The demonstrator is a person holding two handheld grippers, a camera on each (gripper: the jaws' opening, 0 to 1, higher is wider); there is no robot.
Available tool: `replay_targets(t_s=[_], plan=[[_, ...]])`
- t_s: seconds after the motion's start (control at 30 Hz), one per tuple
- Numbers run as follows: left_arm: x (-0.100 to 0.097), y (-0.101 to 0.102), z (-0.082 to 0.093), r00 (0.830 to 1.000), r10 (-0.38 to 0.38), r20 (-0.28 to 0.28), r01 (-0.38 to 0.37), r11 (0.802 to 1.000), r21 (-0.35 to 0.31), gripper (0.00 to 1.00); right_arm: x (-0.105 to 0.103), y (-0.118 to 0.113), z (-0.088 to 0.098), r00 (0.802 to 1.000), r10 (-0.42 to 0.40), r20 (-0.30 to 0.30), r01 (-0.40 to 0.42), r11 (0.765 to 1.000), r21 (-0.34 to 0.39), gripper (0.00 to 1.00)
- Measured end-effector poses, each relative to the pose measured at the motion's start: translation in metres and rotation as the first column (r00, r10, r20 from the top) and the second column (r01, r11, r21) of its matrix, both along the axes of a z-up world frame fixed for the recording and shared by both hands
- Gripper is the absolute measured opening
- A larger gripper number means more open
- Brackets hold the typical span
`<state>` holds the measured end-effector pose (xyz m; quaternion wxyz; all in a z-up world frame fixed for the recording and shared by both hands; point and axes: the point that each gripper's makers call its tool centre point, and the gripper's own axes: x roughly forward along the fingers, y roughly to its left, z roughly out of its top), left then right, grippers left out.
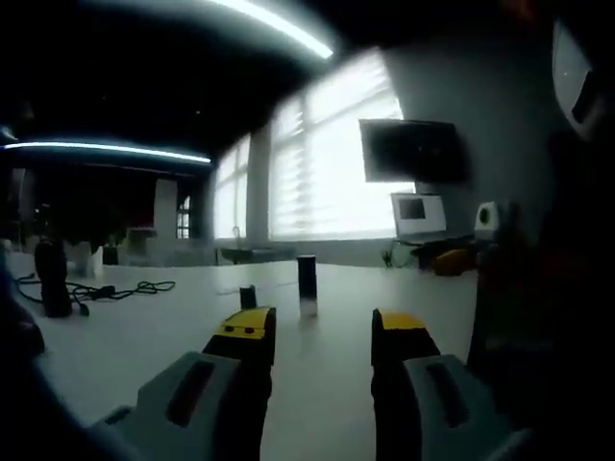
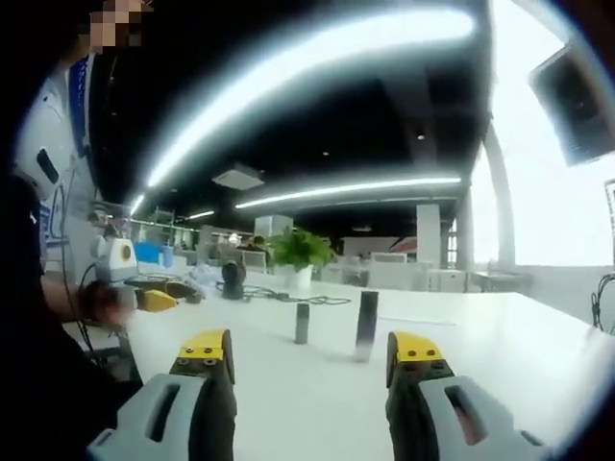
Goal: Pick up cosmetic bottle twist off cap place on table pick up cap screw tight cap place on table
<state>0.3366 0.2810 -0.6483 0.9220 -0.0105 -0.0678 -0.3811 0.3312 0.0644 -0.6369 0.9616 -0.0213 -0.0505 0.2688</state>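
A tall dark cosmetic bottle stands upright on the white table, beyond my left gripper, whose yellow-tipped jaws stand open and apart from it with nothing between them. A shorter dark piece, seemingly the cap, stands a little to the bottle's left. In the right gripper view the same bottle and cap stand side by side on the table. My right gripper is open and holds nothing, a short way in front of both.
Black cables and a dark upright object lie at the table's left. A laptop, a wall screen and a yellow item are at the back. A person's hand, a plant and cables show in the right gripper view.
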Motion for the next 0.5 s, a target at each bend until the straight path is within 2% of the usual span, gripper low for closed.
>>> replay_targets(t_s=[0.23, 0.37, 0.5], plan=[[0.002, -0.001, 0.000, 1.000, 0.003, -0.004, -0.003, 1.000, -0.002, 0.30, 0.000, 0.002, -0.004, 1.000, 0.005, -0.009, -0.005, 1.000, -0.005, 0.56], [0.000, -0.003, -0.001, 1.000, -0.003, -0.007, 0.003, 1.000, 0.002, 0.30, -0.003, 0.000, 0.003, 1.000, 0.021, 0.003, -0.022, 0.999, 0.049, 0.56], [-0.001, -0.004, 0.001, 1.000, -0.002, 0.001, 0.002, 1.000, 0.008, 0.30, -0.002, -0.008, 0.003, 1.000, 0.004, 0.002, -0.004, 0.999, 0.047, 0.56]])
